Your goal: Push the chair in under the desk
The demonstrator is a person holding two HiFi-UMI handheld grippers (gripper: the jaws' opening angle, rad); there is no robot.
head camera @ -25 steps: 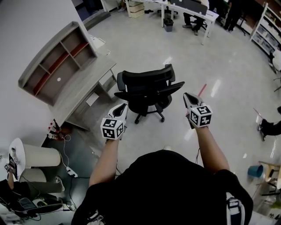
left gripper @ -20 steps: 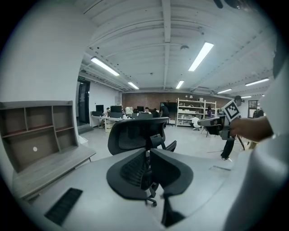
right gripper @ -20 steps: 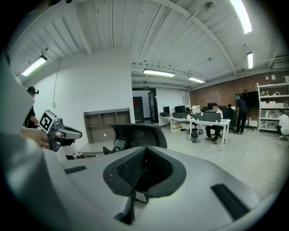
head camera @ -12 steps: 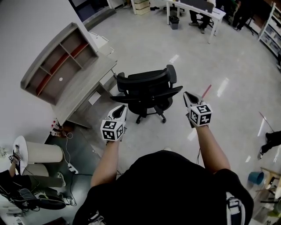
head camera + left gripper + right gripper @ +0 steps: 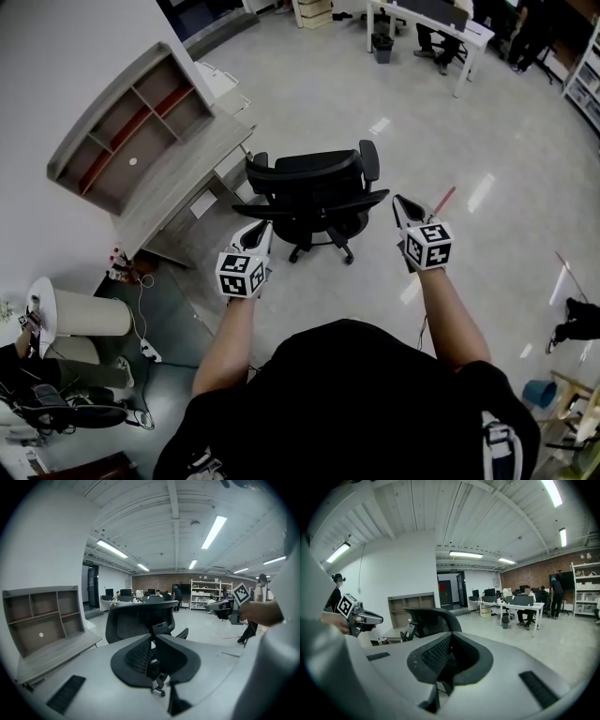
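Note:
A black mesh office chair (image 5: 316, 194) on castors stands on the glossy floor, its back toward me and its seat facing the grey desk (image 5: 178, 183) with a shelf unit on top. My left gripper (image 5: 253, 228) is shut and empty, just short of the chair's left armrest. My right gripper (image 5: 403, 206) is shut too, a little to the right of the right armrest, not touching it. The left gripper view shows the chair back (image 5: 140, 620) straight ahead beyond the closed jaws. In the right gripper view the chair (image 5: 429, 620) is ahead on the left.
The desk's shelf unit (image 5: 127, 127) stands against the white wall. Cables and a power strip (image 5: 141, 347) lie on the floor at the left by a white bin (image 5: 84, 314). People sit at a far desk (image 5: 431, 23). A red stick (image 5: 442, 199) lies on the floor.
Both grippers have moved forward toward the chair, still shut. The chair and desk sit slightly closer in the head view as I step forward.

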